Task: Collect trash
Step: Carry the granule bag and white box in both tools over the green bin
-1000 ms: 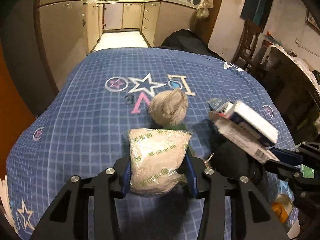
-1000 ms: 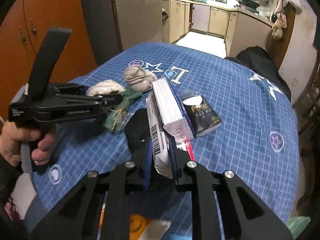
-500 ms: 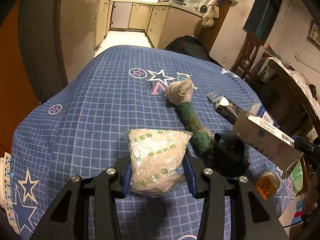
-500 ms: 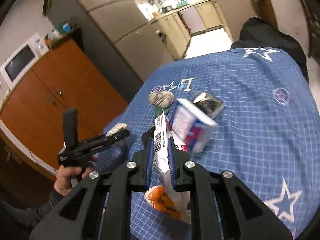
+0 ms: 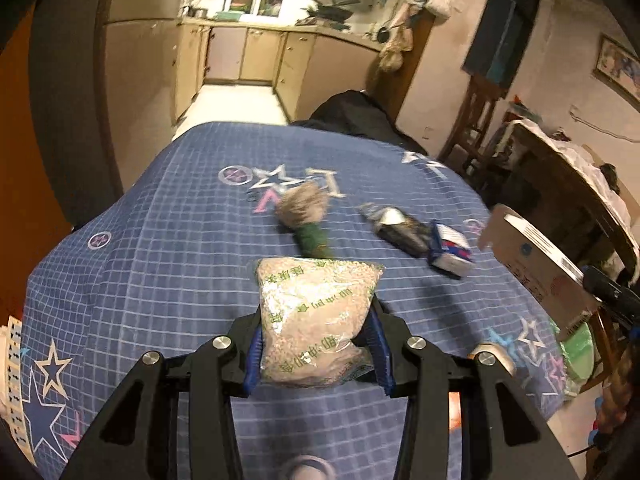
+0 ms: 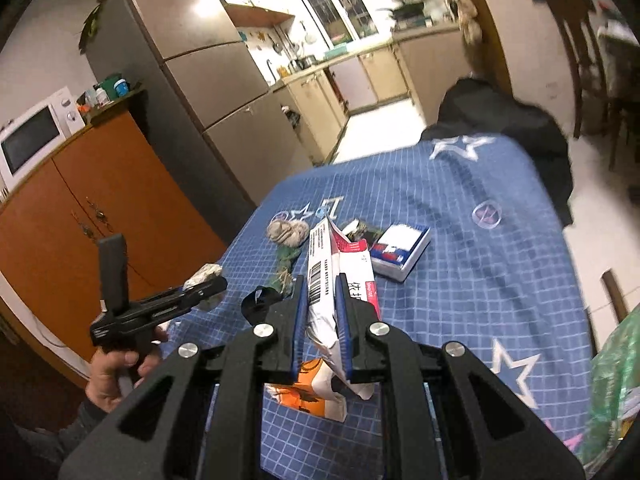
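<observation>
While a clear packet of grains [image 5: 316, 320] is clamped in the left tongs [image 5: 316, 344] above the blue desk [image 5: 160, 264], a flattened white carton [image 6: 328, 300] is pinched in the right tongs [image 6: 322, 320].

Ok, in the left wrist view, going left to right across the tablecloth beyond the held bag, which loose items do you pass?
Beige yarn ball on its green stem → dark foil packet → small blue-and-white box → flattened cardboard box, held off the table at the right edge.
</observation>
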The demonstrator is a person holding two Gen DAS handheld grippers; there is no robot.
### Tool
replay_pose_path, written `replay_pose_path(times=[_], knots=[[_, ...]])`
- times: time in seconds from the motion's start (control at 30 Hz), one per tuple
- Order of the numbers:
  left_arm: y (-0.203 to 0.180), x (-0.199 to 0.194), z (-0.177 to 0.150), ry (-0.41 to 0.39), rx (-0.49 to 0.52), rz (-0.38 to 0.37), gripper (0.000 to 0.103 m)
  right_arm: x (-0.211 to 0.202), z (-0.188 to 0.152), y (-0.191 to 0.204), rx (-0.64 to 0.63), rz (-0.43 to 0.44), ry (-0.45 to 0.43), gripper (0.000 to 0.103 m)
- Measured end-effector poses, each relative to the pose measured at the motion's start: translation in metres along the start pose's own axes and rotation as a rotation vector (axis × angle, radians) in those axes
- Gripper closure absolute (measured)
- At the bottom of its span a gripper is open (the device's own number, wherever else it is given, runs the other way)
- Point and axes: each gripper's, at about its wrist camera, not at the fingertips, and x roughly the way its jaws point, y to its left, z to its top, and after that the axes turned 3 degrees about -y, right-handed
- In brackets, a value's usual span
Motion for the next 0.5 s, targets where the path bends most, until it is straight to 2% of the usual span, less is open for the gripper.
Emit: replay_pose_path(times=[0.2, 0.5], knots=[[-0.045, -0.019, 0.0, -0.049, 0.052, -0.055, 0.059, -0.026, 0.0, 0.007, -0.039, -0.067, -0.08, 0.09], [-0.124, -0.027, 0.009, -0.085, 0.121, -0.155, 0.059, -0.079, -0.001, -0.017, -0.015, -0.166, -0.166, 0.09]])
